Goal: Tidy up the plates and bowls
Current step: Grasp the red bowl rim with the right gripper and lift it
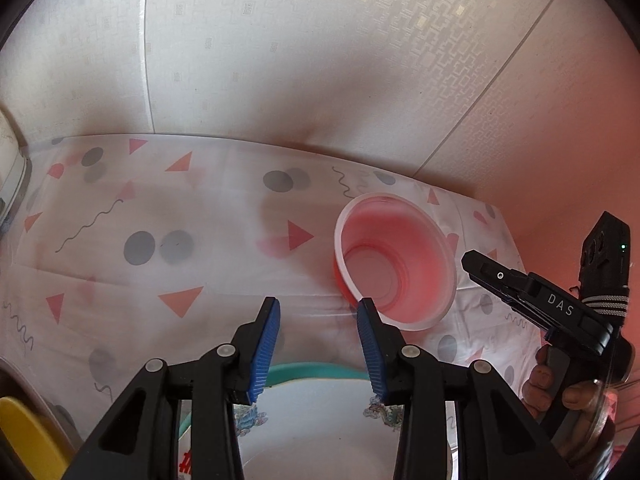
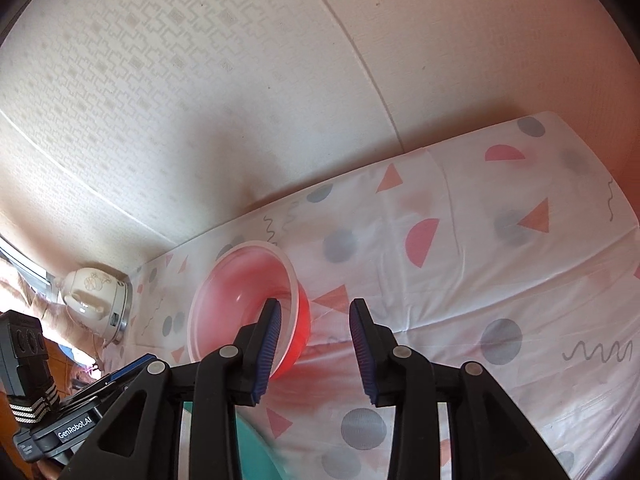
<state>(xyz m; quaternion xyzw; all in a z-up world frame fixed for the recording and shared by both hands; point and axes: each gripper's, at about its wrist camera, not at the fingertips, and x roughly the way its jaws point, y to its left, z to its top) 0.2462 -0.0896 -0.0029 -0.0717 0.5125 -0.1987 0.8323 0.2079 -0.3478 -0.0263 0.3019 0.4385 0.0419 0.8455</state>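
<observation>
A red plastic bowl with a pale rim stands upright on the patterned tablecloth, right of centre in the left wrist view. My left gripper is open and empty, hovering over a white plate with a teal rim. A hand holds my right gripper just right of the bowl, apart from it. In the right wrist view the right gripper is open with only cloth between its fingers. There the bowl sits behind its left finger.
A wallpapered wall backs the table. A yellow object lies at the lower left. A white appliance stands at the table's far left end. The left gripper and the plate's teal edge show low in the right wrist view.
</observation>
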